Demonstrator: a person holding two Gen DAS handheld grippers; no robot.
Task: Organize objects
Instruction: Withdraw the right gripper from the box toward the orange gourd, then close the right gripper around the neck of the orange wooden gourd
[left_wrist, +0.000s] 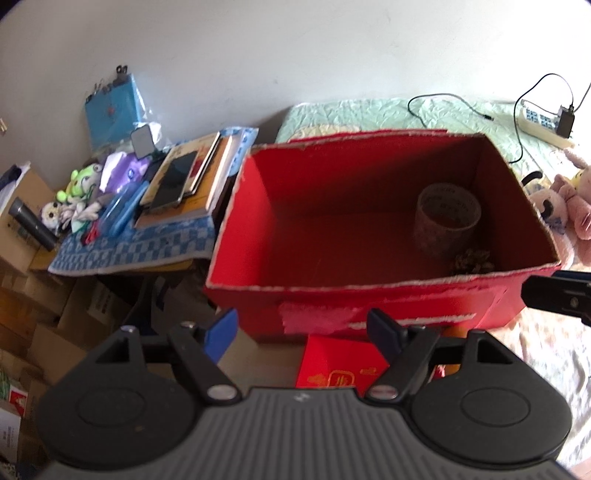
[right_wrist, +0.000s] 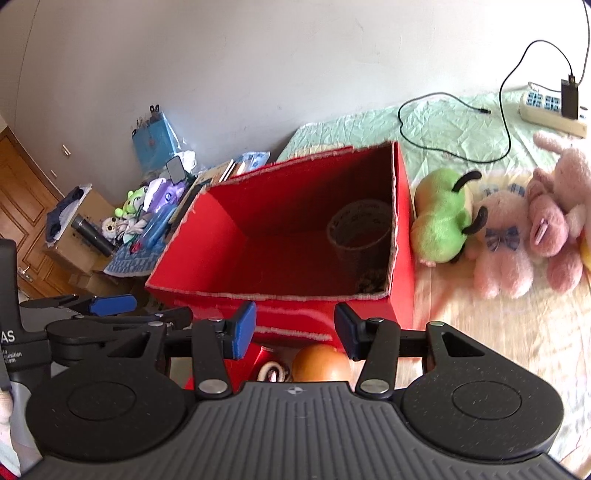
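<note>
An open red cardboard box (left_wrist: 369, 295) (right_wrist: 280, 314) stands on the bed. Inside it, at the right end, sit a roll of tape (left_wrist: 448, 221) (right_wrist: 360, 230) and a small dark object (left_wrist: 471, 260). My left gripper (left_wrist: 303, 332) is open and empty, just in front of the box's near wall. My right gripper (right_wrist: 295, 334) is open and empty at the same wall. Below it lie an orange ball (right_wrist: 321, 363), a small striped item (right_wrist: 271, 371) and a red packet (left_wrist: 340, 363). Plush toys lie right of the box: a green one (right_wrist: 443, 216) and pink ones (right_wrist: 546, 229).
A side table with a blue checked cloth (left_wrist: 136, 247) holds books (left_wrist: 188, 181), a phone, small toys and a blue case. Cardboard boxes (left_wrist: 33, 295) stand on the floor at left. A power strip (right_wrist: 550, 109) with cables lies on the bed behind.
</note>
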